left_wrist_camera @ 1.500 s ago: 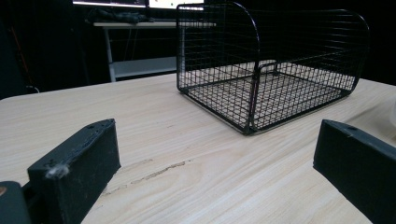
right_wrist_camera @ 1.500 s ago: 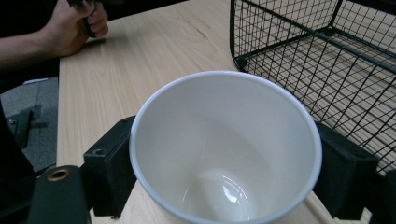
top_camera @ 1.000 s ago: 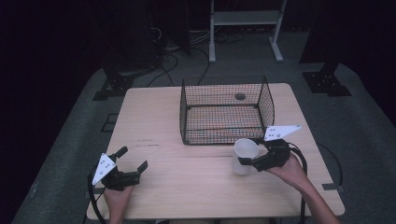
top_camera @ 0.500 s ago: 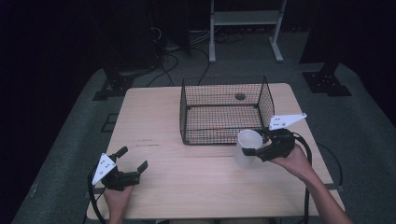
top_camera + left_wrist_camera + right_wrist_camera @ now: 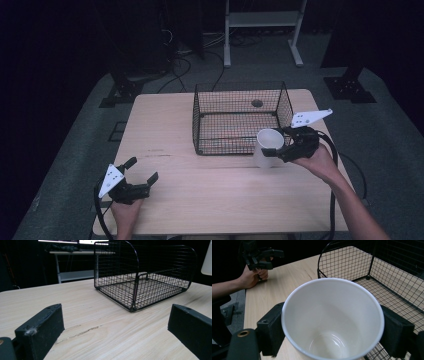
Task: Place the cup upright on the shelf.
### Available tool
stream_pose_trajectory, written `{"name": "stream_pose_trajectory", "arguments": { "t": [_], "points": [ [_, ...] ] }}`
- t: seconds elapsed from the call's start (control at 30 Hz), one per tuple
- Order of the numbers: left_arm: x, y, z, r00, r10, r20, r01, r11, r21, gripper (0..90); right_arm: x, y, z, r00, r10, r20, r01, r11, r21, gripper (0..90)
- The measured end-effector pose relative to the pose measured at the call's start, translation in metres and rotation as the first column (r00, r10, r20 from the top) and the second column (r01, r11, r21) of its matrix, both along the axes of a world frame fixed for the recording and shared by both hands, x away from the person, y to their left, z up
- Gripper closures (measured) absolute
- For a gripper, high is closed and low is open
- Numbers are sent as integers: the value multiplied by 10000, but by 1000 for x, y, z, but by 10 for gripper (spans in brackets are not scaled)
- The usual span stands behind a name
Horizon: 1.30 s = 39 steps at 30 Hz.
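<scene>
While clamping the empty white cup upright beside the wire basket, right tool looks set to drop it in; left tool rests wide, empty, on worktop.

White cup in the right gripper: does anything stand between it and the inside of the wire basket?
Only the wire basket's own near wall. The white cup, clamped in the right gripper, is just outside the near right corner. The basket is open-topped and looks empty, so lifting over the rim should clear it.
</scene>
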State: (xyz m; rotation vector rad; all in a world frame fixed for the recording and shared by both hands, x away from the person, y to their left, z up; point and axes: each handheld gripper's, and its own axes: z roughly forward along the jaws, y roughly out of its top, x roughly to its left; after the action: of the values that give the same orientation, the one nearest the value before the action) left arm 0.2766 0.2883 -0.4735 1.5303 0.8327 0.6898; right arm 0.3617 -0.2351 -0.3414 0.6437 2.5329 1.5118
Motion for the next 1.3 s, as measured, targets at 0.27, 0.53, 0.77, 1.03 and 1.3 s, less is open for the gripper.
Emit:
{"name": "stream_pose_trajectory", "arguments": {
  "t": [0.27,0.53,0.77,1.03,1.3],
  "points": [
    [0,0,0,10000,-12,-1,12,10000,-9,0,7,-1,9,10000,52,60,-52,10000,-8,187],
    [0,0,0,10000,-17,7,17,10000,16,0,18,2,20,9998,132,134,-130,9998,-145,187],
    [0,0,0,10000,-5,-5,5,10000,7,0,26,3,27,9998,166,123,-164,9997,-156,186],
    [0,0,0,10000,-10,-10,10,10000,15,0,35,6,34,9996,185,205,-181,9996,-223,186],
    [0,0,0,10000,-25,-11,25,10000,6,0,50,13,42,9997,152,205,-147,9996,-236,186]
  ]
}}
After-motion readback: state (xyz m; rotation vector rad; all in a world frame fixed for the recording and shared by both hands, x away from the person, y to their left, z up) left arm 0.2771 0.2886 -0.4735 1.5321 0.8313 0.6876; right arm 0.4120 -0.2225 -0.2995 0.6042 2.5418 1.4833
